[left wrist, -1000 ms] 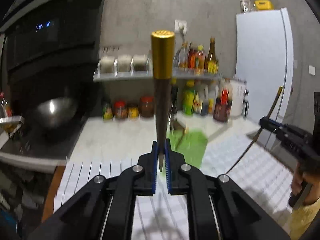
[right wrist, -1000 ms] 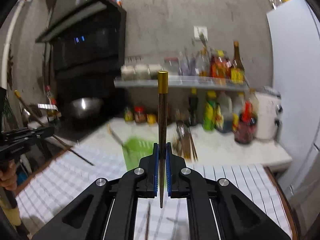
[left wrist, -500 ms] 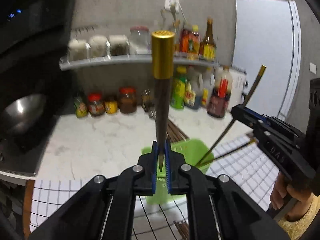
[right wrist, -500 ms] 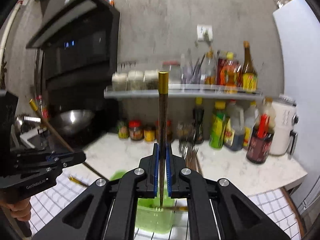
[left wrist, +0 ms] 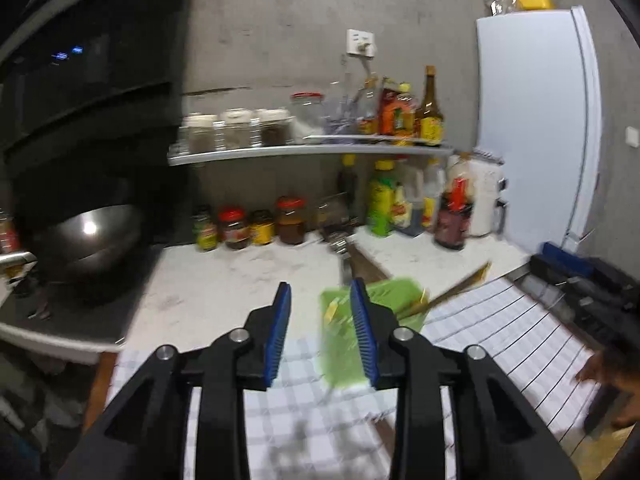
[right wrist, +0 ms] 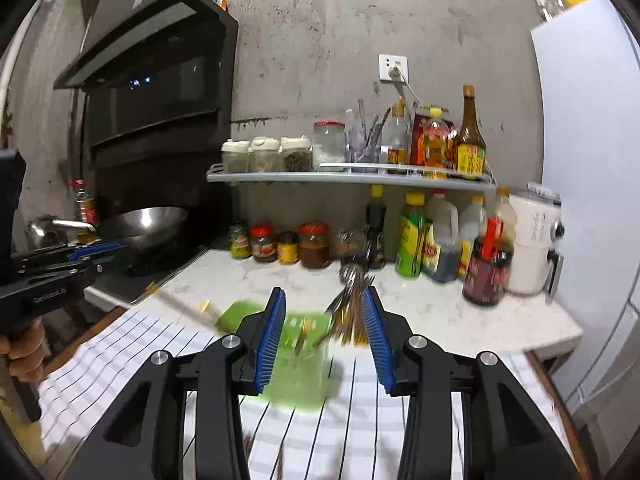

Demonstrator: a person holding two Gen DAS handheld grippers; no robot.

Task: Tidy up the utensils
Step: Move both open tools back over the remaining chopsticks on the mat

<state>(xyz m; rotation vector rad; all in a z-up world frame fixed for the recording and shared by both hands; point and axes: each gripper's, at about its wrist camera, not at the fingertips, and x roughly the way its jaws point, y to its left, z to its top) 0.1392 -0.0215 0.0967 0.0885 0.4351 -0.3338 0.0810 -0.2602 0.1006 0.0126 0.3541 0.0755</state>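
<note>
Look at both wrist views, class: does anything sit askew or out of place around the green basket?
Yes. A gold-tipped chopstick lies slanted across the green basket rim, its end sticking out over the checked cloth rather than standing inside. Motion blur hides whether it has settled. Both hand-held grippers are open and empty.

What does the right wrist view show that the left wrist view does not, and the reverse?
Only the right wrist view shows the left gripper from the side and the range hood's top. Only the left wrist view shows the right gripper at its right edge. Both show the green holder on the checked cloth, open empty jaws, and the bottle shelf.
</note>
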